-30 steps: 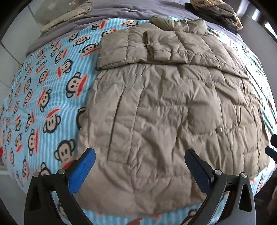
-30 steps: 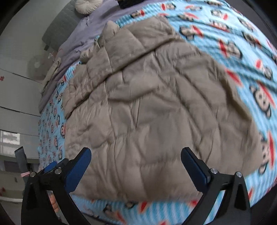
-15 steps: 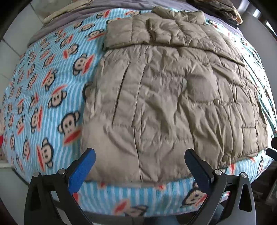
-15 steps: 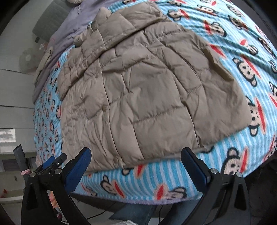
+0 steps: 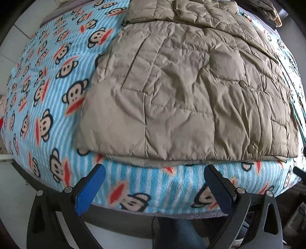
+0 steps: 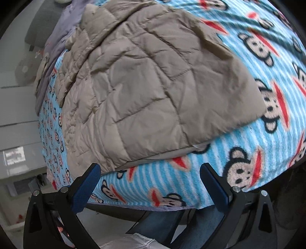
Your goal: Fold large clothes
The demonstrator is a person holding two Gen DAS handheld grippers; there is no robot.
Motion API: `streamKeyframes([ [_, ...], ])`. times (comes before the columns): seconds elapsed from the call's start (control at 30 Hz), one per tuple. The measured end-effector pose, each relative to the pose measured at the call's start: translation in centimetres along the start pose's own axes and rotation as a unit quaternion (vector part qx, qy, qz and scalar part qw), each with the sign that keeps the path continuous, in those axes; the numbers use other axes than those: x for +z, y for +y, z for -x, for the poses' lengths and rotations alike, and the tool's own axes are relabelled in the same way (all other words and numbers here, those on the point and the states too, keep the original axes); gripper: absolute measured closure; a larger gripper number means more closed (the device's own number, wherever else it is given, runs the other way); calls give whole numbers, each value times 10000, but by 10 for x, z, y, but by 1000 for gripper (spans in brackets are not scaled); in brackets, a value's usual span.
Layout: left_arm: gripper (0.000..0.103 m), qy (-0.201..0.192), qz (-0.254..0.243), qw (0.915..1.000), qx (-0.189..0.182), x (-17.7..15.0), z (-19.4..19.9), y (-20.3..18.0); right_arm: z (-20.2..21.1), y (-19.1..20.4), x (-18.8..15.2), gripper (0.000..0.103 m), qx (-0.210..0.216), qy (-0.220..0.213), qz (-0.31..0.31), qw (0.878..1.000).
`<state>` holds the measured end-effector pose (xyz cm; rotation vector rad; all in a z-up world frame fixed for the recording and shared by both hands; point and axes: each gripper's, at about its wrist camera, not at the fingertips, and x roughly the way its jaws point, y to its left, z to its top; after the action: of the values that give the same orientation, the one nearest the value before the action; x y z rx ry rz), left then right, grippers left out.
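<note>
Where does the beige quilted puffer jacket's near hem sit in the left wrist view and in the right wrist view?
Left wrist: the beige quilted puffer jacket fills the centre and right; its hem runs across just above the open fingers.
Right wrist: jacket centre-left; hem slants up to the right.
Shared landmark: the blue striped monkey-print blanket below the hem.

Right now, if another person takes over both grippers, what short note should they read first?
Left gripper: open, holds nothing, hovering off the near hem.
Right gripper: open, empty, near the other hem corner.
Puffer jacket: flat on the monkey blanket, hem at the near bed edge.
Done: sleeves appear folded across the top.
Left: likely grip the hem with both grippers and fold it up toward the collar.
</note>
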<state>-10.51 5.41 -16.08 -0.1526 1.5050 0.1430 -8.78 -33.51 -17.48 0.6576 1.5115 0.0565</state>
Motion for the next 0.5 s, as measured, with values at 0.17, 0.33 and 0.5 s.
streamKeyframes([
  [0.17,0,-33,257,9991,-322,-2,-1,8,-6,-27,-2,0,252,113,-605,9978],
  [0.33,0,-4,1035,9845,-1417,-11,-20,46,-8,-50,-6,0,461,45,-1050,9934],
  [0.5,0,223,1722,9645,-1991,-9,-53,79,-8,-73,-8,0,648,-43,-1506,9865],
])
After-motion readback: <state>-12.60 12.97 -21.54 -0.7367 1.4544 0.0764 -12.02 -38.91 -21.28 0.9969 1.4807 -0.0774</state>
